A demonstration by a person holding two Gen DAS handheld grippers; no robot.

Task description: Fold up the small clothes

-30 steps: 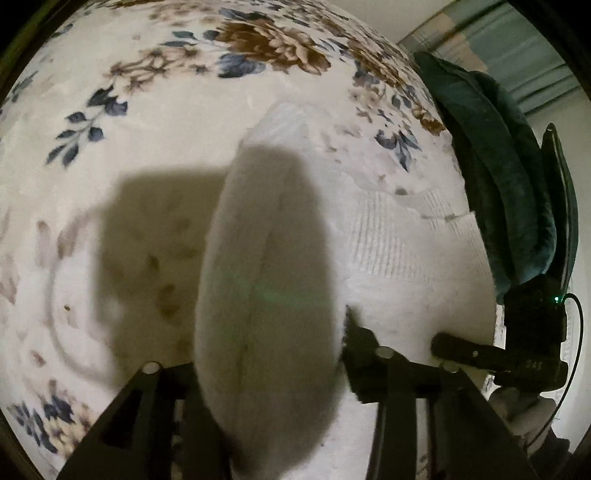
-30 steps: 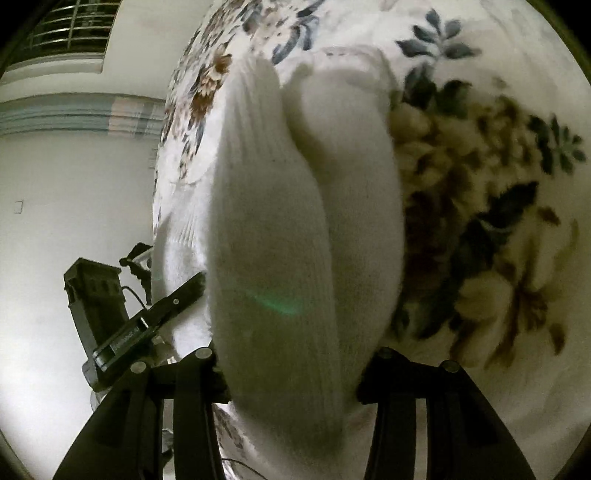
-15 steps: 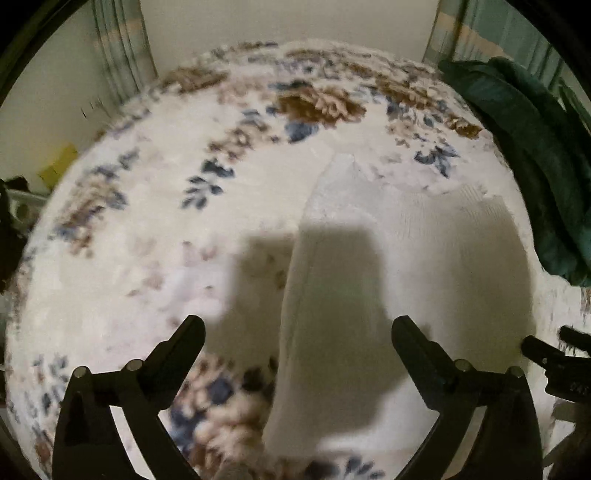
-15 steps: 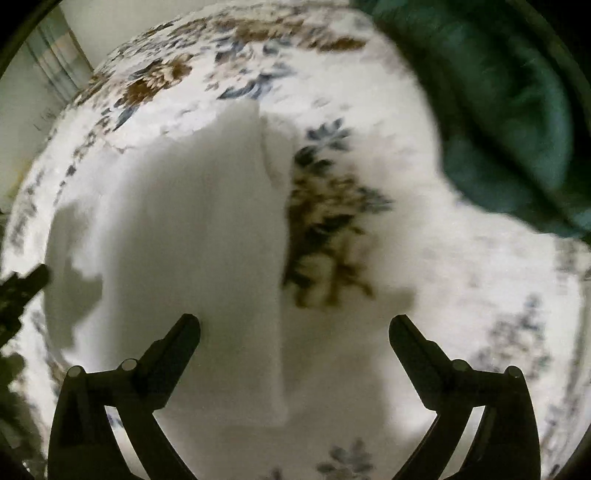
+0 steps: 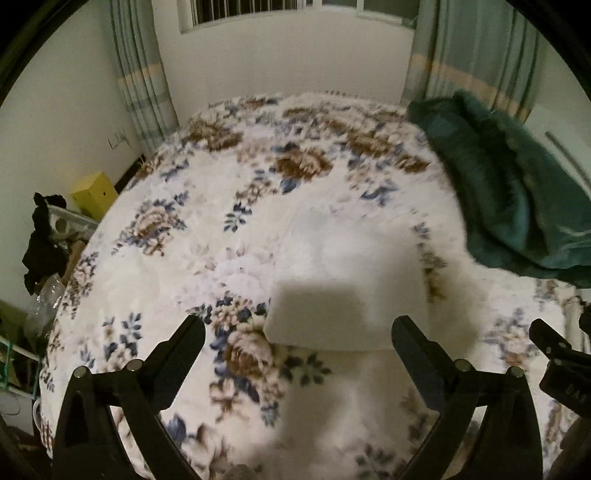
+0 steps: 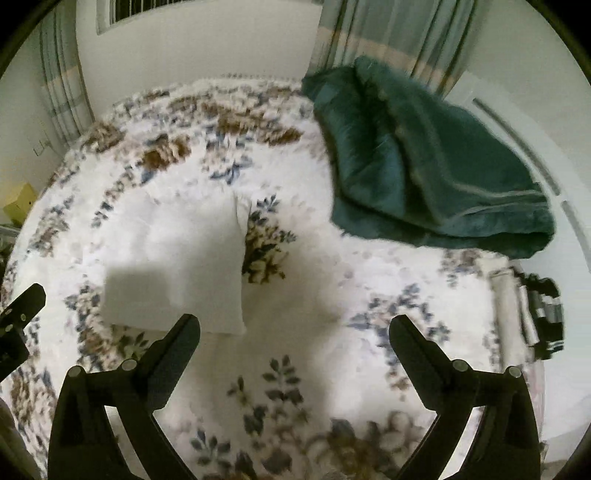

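release step: white garment (image 5: 347, 280) lies folded on the floral blanket (image 5: 207, 236), left gripper (image 5: 297, 334) and right gripper (image 6: 295, 332) jaws just opened wide, both empty and above it; next, check edges or fetch another piece

Folded garment (image 5: 343, 280) flat on the bed (image 5: 207, 206) near its middle, bunched blanket (image 5: 517, 192) well apart to its right at the bed's edge, curtains (image 5: 140, 74) and window (image 5: 258, 11) behind, box (image 5: 94, 194) beside the bed's left.
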